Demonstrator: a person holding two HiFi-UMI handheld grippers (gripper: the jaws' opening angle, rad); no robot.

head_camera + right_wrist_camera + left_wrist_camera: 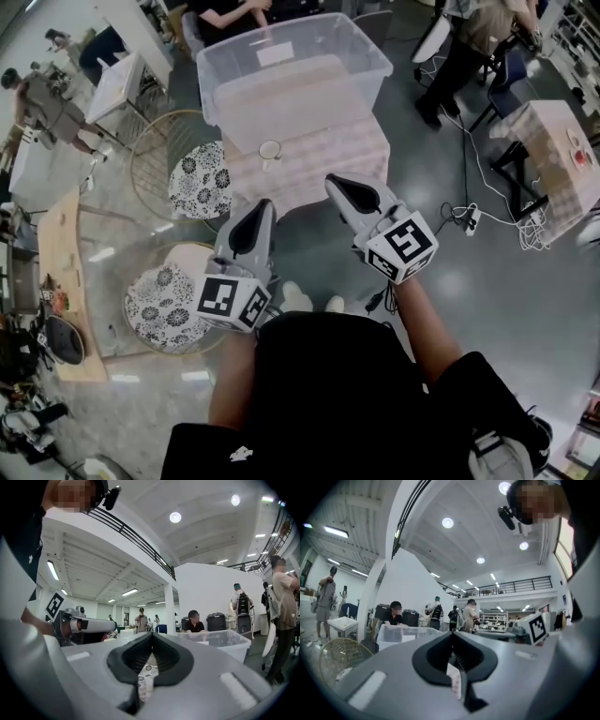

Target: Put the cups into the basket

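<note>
A small pale cup stands on a low table with a checked cloth. Left of the table is a round wire basket with a flowered liner; a second one like it stands nearer me. My left gripper is held level short of the table's near edge, jaws shut and empty. My right gripper hovers over that near edge, right of the cup, also shut on nothing. In the left gripper view the left gripper shows its jaws meeting, as does the right gripper in its own view.
A large clear plastic bin rests at the back of the table. White cables and a power strip lie on the floor to the right. Several people stand or sit around other tables. A wooden bench runs along the left.
</note>
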